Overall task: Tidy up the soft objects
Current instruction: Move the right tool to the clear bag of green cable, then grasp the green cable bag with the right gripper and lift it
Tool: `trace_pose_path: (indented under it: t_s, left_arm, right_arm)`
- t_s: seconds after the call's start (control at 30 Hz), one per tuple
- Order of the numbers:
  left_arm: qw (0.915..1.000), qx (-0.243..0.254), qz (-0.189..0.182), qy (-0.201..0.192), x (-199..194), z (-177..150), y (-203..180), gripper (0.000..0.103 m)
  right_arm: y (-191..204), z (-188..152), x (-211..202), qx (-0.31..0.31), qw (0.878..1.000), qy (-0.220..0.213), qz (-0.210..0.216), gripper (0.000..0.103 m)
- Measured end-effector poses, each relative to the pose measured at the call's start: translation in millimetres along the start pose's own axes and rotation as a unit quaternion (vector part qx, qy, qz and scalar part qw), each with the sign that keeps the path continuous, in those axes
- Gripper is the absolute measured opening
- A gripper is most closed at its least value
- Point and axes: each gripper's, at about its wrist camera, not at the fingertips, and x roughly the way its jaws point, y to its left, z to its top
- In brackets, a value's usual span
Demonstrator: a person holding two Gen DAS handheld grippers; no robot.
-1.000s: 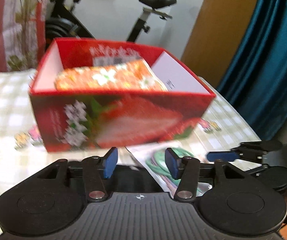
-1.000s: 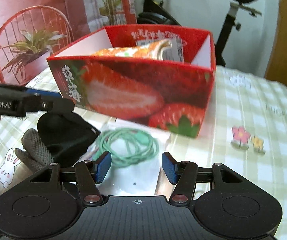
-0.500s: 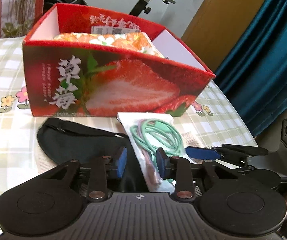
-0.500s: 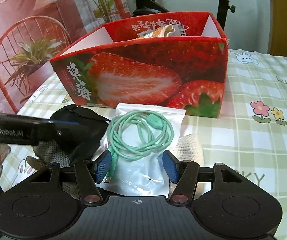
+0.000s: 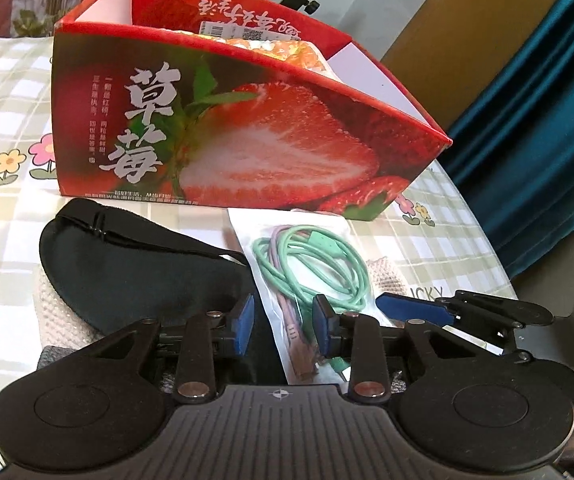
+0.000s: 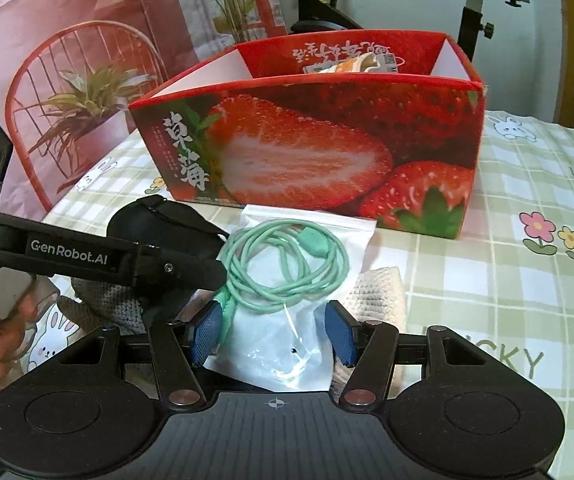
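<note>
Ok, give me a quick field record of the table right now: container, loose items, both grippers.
container: red strawberry-print cardboard box, open top, orange floral packet inside
loose items: clear plastic bag with coiled green cable; black fabric eye mask; white knitted cloth underneath
left gripper: jaws apart around the bag's near edge, not pressing
right gripper: jaws apart, bag between them
surface: checked tablecloth

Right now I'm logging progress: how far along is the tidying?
Done: one orange floral packet sits in the red strawberry box. In hand: nothing; the left gripper and right gripper both straddle the clear bag of green cable. Left: that bag, the black eye mask, the white knit cloth.
</note>
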Motion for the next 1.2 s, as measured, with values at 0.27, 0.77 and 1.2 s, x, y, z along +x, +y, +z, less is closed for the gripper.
trace_pose_path:
  t_s: [0.27,0.77,1.2]
  left_arm:
    - [0.9998,-0.011,-0.016,-0.006,0,-6,1,0.034]
    - [0.9997,-0.018,-0.018,-0.004,4,-7,2,0.035]
    - [0.9998,-0.003,-0.018,-0.001,5,-9,-1,0.042]
  right_arm:
    - [-17,-6,-2,0.045,0.999,-0.007,-0.001,0.057]
    - [-7,-5,-1,0.000,1.000,-0.011,0.002,0.037]
    - [-19,-3,-18,0.021,1.000,-0.008,0.014,0.030]
